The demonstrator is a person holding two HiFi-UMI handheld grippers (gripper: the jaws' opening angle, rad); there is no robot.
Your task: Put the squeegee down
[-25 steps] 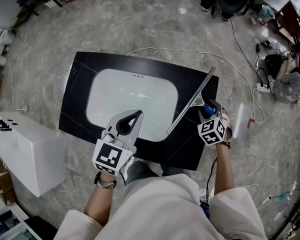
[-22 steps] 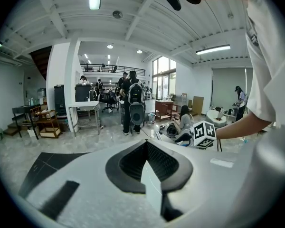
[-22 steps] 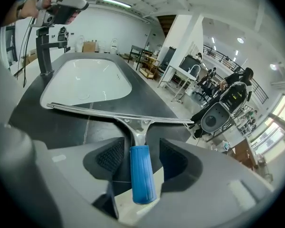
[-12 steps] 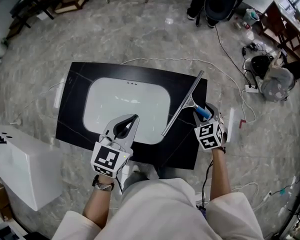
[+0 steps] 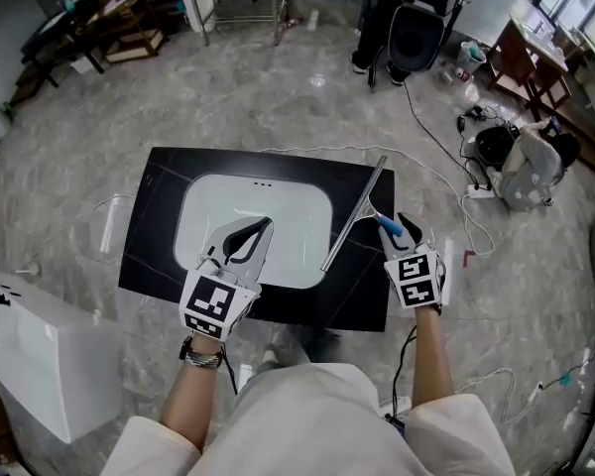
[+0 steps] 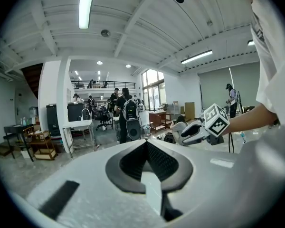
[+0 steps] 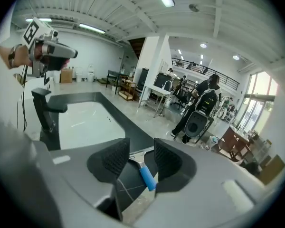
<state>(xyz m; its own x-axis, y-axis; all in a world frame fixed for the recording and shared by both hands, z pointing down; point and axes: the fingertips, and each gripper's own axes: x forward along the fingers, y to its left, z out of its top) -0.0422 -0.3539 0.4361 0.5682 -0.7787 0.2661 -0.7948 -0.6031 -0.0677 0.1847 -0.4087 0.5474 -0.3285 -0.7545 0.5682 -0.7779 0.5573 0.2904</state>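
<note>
The squeegee [image 5: 355, 214] lies flat on the black countertop [image 5: 159, 216], its long blade slanting along the right side of the white sink [image 5: 278, 211]. Its blue handle [image 7: 147, 177] points toward my right gripper [image 5: 402, 228]. That gripper hovers above the handle; its jaws [image 7: 141, 158] have just been closing, but they stand open and the handle shows below the gap, untouched. My left gripper [image 5: 263, 228] hangs over the sink's near edge. It is shut [image 6: 146, 144], with nothing between its pads.
A black faucet [image 7: 45, 110] rises at the sink's near side. A white box [image 5: 40, 355] stands to the left of the counter. Cables, a power strip [image 5: 476, 194] and an office chair [image 5: 416, 28] lie on the marble floor to the right and beyond.
Both grippers have risen away from the counter. The right gripper has lifted off the squeegee's handle and its jaws have narrowed. The squeegee has stayed in place.
</note>
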